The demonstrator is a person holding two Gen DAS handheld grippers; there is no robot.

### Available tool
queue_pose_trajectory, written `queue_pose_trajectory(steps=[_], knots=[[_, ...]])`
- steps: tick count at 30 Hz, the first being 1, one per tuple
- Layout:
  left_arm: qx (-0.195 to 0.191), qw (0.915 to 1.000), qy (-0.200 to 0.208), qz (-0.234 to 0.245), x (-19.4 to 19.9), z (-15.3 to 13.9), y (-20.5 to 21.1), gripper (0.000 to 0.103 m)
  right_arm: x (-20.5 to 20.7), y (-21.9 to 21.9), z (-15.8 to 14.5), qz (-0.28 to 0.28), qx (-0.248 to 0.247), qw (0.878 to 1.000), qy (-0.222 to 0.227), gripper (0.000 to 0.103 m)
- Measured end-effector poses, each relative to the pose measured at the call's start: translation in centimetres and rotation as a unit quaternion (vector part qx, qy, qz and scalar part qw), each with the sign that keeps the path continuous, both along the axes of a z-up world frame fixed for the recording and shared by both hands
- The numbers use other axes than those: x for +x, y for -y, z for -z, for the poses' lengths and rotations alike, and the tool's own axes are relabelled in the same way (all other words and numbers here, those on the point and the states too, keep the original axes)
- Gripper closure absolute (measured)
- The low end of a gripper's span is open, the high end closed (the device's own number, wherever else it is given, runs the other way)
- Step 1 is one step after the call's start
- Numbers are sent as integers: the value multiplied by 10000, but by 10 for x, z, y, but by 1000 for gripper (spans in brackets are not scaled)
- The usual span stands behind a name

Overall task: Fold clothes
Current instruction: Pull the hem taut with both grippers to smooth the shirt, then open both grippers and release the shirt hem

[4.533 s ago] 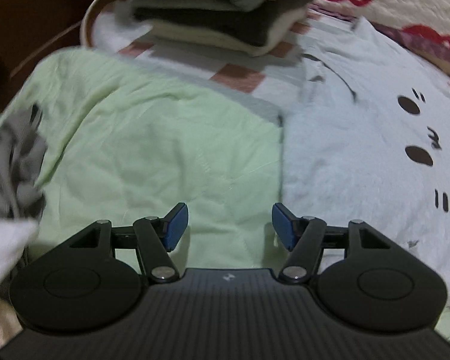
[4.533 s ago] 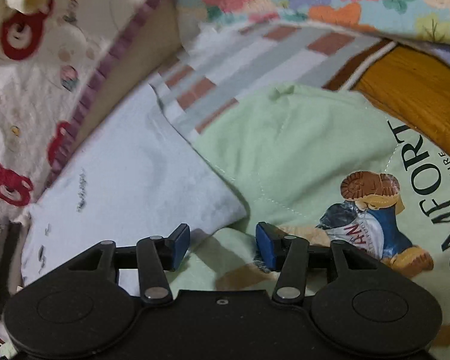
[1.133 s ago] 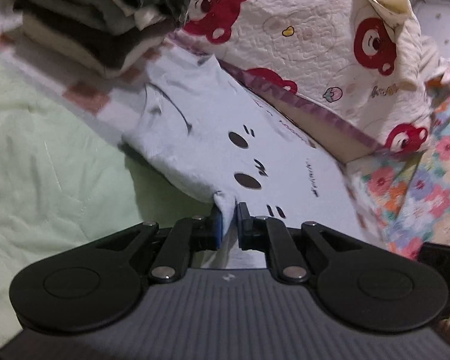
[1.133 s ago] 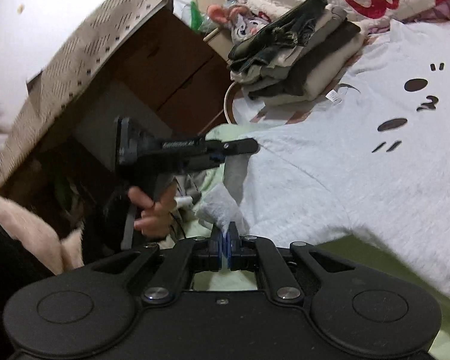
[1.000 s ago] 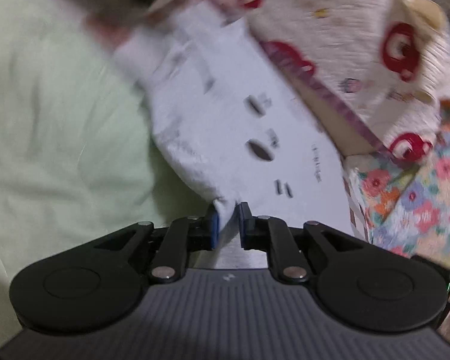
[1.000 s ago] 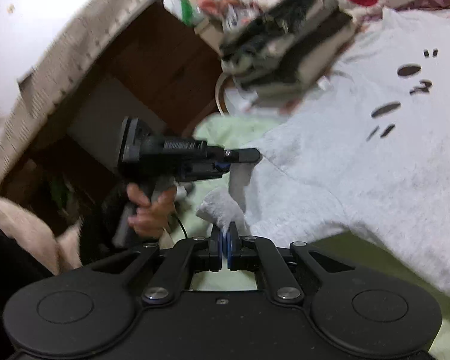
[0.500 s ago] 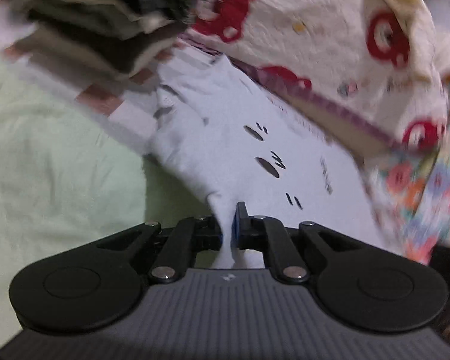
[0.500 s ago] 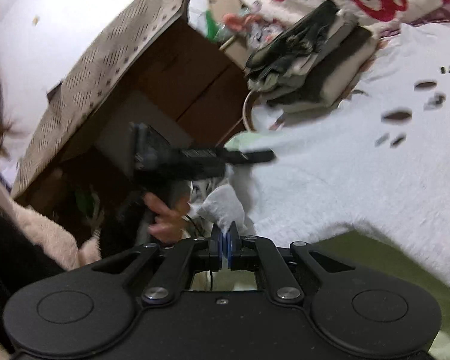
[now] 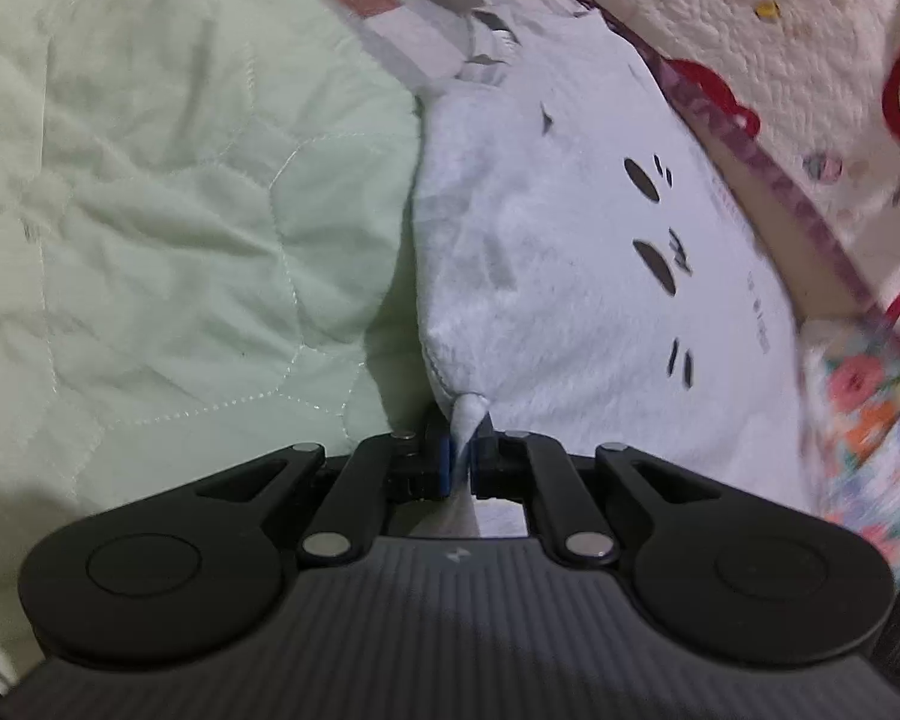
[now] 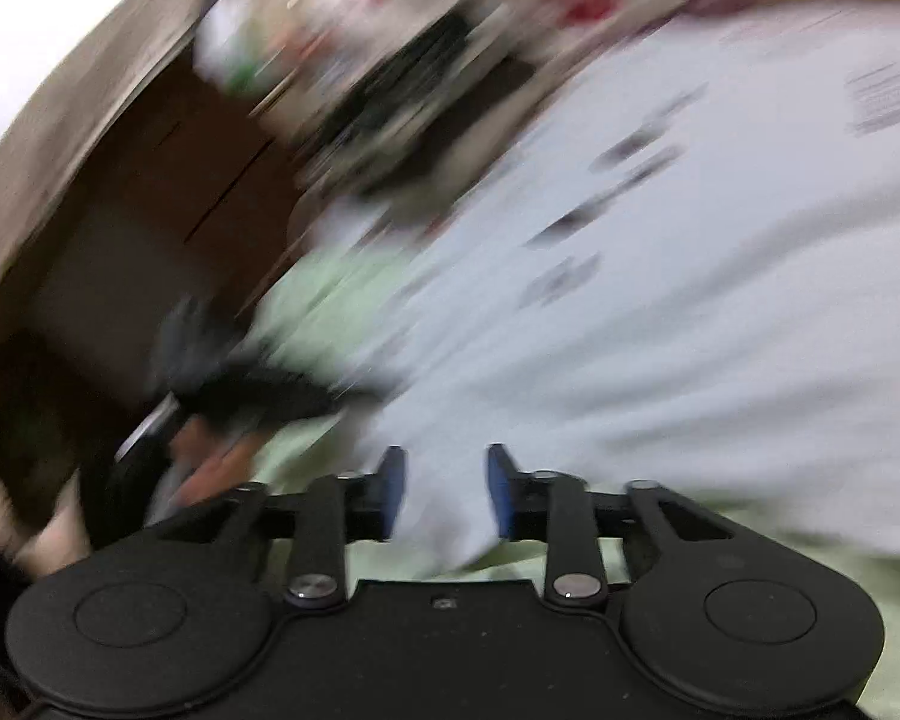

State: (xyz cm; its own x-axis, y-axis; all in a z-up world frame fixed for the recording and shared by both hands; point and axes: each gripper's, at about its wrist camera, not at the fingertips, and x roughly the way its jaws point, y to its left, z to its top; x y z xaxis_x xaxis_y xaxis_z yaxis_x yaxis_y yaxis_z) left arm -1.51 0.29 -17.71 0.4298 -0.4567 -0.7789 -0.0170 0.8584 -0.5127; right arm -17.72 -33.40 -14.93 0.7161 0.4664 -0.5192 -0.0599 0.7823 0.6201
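Now, left tongs [image 9: 462, 459]: clenched on a pinched corner of the white T-shirt [image 9: 570, 276].
Right tongs [image 10: 442, 491]: released, blue pads apart, shirt cloth seen between them.
Shirt: spread on the green quilt [image 9: 180, 210].
Risk: one-sided pull; the cloth may be dragged askew and bunched.

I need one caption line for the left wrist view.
Left gripper pinching an edge of the white shirt on a green quilt.

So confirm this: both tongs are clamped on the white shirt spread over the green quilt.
Only the left tongs are clamped on the white shirt, as the left wrist view shows. The right wrist view shows the right tongs open. The shirt does lie on the green quilt.
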Motion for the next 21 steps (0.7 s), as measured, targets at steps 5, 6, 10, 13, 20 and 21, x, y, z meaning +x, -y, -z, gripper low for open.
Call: queue_pose_trajectory(steps=[5,6,10,13,20,21], knots=[[728,9971,94,191,-6,-3,8,95,-70,79,-13,2350,-1165,9640,-423,61],[825,9962,130,225,-6,-4,11,95,-81,86,-15,2609,-1455,9526,-583,61],[1134,9924,290,389,-10,-7,22,94,-119,107,-7,3284,-1870,9198,-1054,59],[1060,9928,316,464,-12,-8,24,90,-138,116,2,3646,-1664,9079,-1228,58],[846,9951,317,405,-14,-7,30,84,-143,132,27,4040,-1159,9021,-980,46],[913,9943,346,430,-14,-7,32,84,-141,135,29,4056,-1147,9023,-900,46]])
